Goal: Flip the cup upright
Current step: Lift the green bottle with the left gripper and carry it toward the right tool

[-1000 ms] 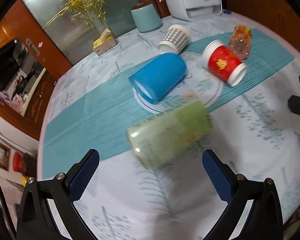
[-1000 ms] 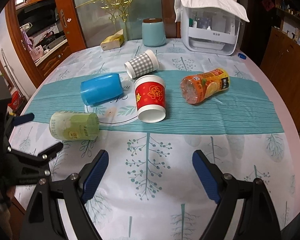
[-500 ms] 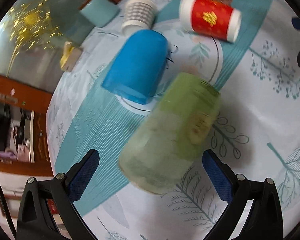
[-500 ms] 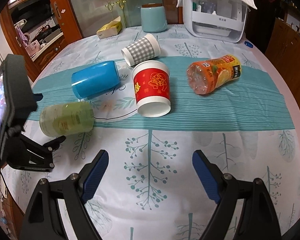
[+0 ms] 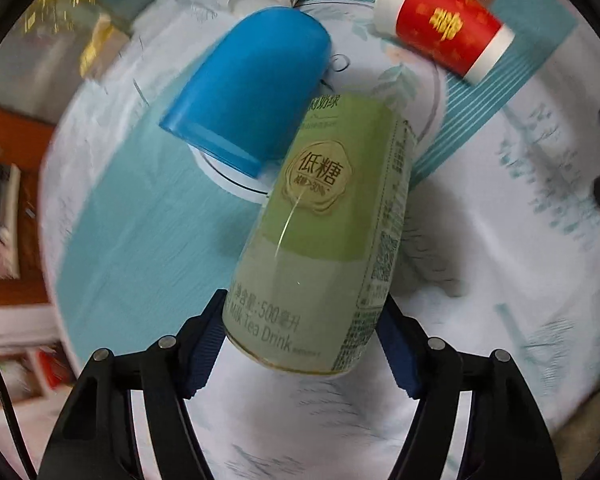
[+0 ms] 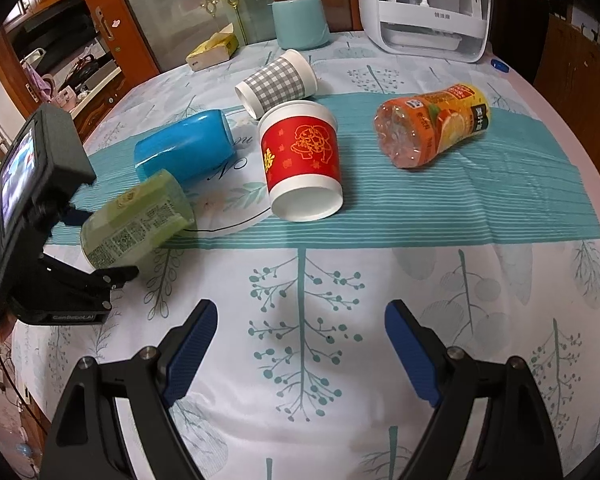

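A green milk-tea cup (image 5: 324, 232) lies on its side on the table, its near end between the fingers of my left gripper (image 5: 300, 344), which is shut on it. It also shows in the right wrist view (image 6: 136, 224) at the left, tilted, with the left gripper (image 6: 100, 276) around its near end. My right gripper (image 6: 300, 344) is open and empty above the white tablecloth.
A blue cup (image 6: 188, 148), a red paper cup (image 6: 300, 160), a grey checked cup (image 6: 278, 82) and an orange juice bottle (image 6: 432, 124) all lie on their sides. A teal canister (image 6: 300, 20), tissue box (image 6: 212, 46) and white appliance (image 6: 428, 4) stand at the back.
My left gripper has moved in over the green cup and closed on its near end. The right gripper has shifted slightly closer to the table.
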A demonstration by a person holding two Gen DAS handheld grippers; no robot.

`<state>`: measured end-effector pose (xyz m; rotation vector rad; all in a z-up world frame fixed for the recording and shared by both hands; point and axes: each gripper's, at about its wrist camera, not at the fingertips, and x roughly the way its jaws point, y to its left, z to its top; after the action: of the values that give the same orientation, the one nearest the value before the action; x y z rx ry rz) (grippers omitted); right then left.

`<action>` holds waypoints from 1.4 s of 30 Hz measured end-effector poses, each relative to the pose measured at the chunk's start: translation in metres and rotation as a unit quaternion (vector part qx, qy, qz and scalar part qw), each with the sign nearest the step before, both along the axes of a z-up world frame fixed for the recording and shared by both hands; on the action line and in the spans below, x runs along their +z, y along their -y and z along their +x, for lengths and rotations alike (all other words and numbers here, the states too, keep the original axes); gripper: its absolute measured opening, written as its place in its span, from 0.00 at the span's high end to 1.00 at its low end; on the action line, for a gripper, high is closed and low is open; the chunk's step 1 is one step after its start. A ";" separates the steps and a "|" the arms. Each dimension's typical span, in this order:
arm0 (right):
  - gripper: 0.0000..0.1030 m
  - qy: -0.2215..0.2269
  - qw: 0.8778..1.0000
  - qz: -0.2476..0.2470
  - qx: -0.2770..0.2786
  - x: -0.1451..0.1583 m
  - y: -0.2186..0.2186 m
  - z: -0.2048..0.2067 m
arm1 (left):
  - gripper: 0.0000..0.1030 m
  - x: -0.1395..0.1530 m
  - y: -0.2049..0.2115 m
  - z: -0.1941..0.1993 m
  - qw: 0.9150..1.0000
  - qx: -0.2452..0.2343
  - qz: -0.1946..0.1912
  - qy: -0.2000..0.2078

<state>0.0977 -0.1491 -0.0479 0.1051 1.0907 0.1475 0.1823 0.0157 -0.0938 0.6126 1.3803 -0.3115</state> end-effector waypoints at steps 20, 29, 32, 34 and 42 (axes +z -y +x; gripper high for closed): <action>0.16 0.008 0.998 0.027 -0.048 0.011 0.044 -0.023 | 0.32 -0.015 -0.005 -0.067 0.864 0.379 -0.292 -0.157; 0.16 0.011 0.998 0.029 -0.063 0.011 0.061 -0.034 | 0.31 -0.024 0.020 -0.085 0.815 0.443 -0.332 -0.171; 0.16 0.010 0.998 0.027 -0.063 0.010 0.064 -0.036 | 0.23 -0.026 0.026 -0.087 0.809 0.442 -0.343 -0.179; 0.16 0.010 0.998 0.027 -0.063 0.010 0.065 -0.038 | 0.20 -0.027 0.037 -0.085 0.812 0.436 -0.344 -0.178; 0.16 0.015 0.997 0.034 -0.066 0.013 0.067 -0.040 | 0.19 -0.017 0.039 -0.083 0.827 0.414 -0.345 -0.162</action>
<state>0.0576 -0.2160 -0.0348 0.2339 1.0460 0.0669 0.0997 -0.0234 -0.1105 -0.6825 1.5884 -0.1809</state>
